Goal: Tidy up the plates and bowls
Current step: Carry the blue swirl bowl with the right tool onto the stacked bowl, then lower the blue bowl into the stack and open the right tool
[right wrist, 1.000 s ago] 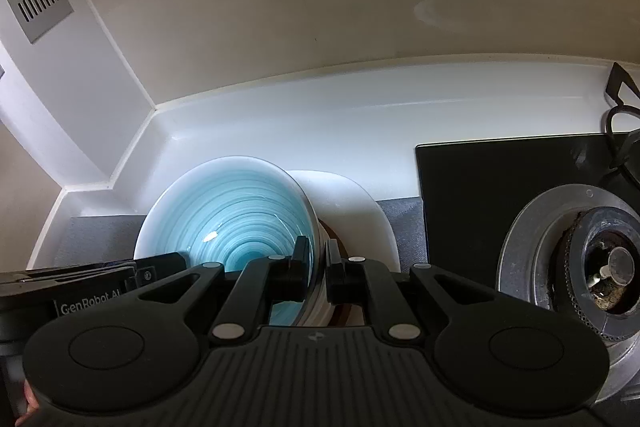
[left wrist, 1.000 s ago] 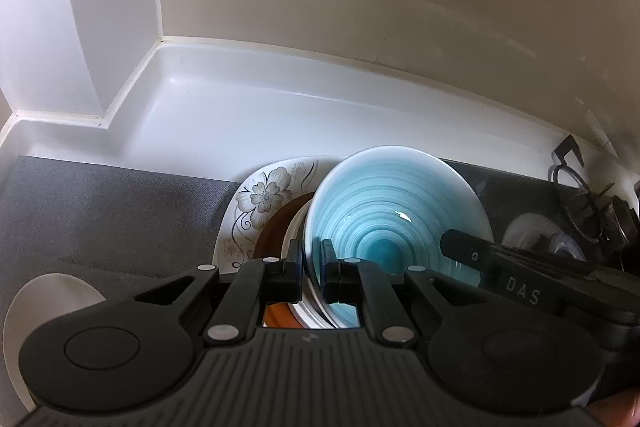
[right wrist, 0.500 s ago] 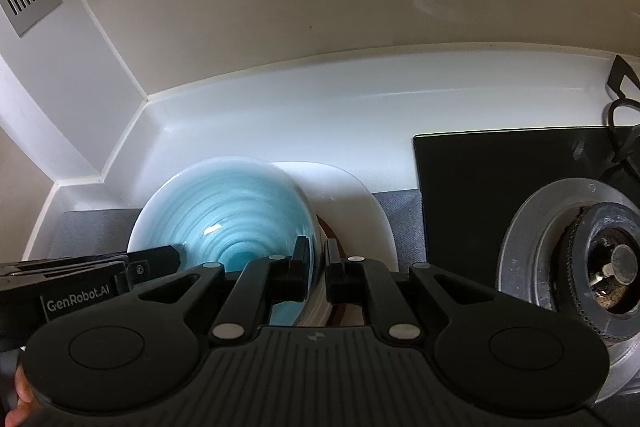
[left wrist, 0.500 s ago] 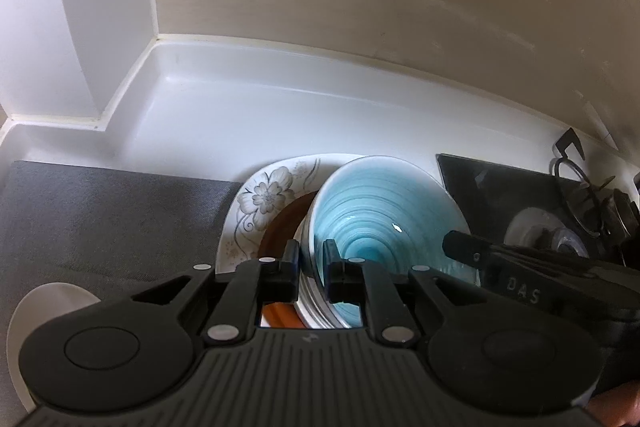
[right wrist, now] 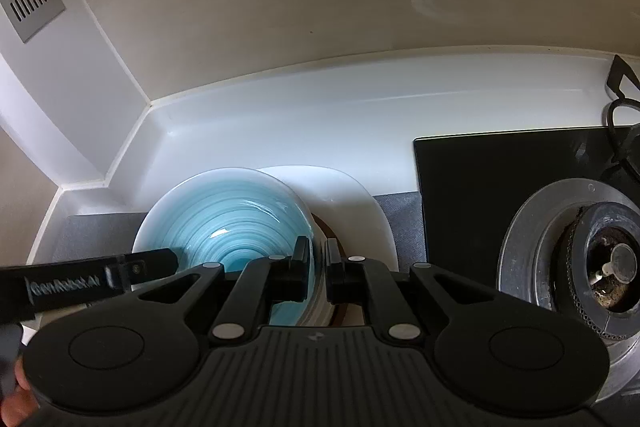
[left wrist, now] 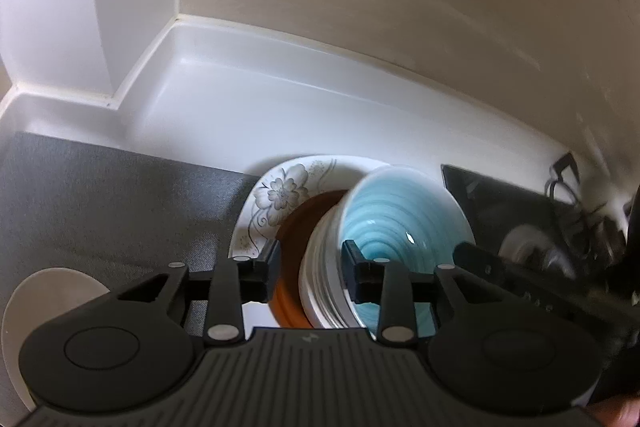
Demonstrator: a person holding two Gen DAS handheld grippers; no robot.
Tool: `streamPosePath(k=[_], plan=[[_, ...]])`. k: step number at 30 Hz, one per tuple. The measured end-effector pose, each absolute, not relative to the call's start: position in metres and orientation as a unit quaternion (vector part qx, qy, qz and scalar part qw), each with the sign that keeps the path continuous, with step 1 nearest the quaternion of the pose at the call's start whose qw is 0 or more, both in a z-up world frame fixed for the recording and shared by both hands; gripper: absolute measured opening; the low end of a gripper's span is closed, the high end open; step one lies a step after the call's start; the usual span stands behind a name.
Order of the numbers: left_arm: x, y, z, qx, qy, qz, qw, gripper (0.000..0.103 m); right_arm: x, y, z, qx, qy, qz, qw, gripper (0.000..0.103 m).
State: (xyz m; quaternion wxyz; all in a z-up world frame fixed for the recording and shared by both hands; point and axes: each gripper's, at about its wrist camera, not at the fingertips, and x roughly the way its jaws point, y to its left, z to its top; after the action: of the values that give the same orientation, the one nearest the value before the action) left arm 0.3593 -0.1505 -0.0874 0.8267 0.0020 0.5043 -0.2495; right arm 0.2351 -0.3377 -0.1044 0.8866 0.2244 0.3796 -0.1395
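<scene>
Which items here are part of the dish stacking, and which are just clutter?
Job:
- blue bowl
- brown dish under it
- floral plate
- left gripper, jaws just opened off the bowl's rim
- right gripper, shut on the rim

Clutter:
- gas burner
- grey mat
- white disc

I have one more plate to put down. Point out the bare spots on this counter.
Free: the grey mat between the flowered plate and the white disc, and the white ledge behind. Crowded: the stack under the blue bowl, both grippers, and the burner.
</scene>
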Motion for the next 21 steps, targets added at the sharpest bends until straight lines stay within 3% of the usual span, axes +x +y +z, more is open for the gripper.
streamPosePath(k=[4,9,16,18,21], plan=[[0.369,-0.151,-0.093,0.004,0.511,-0.259,0.82,0.05,0.235,-0.339,-0.105,0.228,0.378,-0.14,0.886,0.009],[0.381,-0.15,-0.107,-0.008,0.532,-0.25,0.809,0.069,0.234,-0.339,-0.104,0.228,0.377,-0.141,0.886,0.009],[0.387,-0.15,-0.115,-0.015,0.54,-0.247,0.804,0.075,0.238,-0.338,-0.098,0.218,0.367,-0.147,0.892,0.012],[0.391,-0.15,-0.117,-0.016,0.542,-0.245,0.804,0.082,0.24,-0.34,-0.098,0.225,0.367,-0.147,0.891,0.012],[0.395,-0.147,-0.12,-0.02,0.549,-0.245,0.799,0.085,0.244,-0.342,-0.096,0.227,0.368,-0.143,0.89,0.013]])
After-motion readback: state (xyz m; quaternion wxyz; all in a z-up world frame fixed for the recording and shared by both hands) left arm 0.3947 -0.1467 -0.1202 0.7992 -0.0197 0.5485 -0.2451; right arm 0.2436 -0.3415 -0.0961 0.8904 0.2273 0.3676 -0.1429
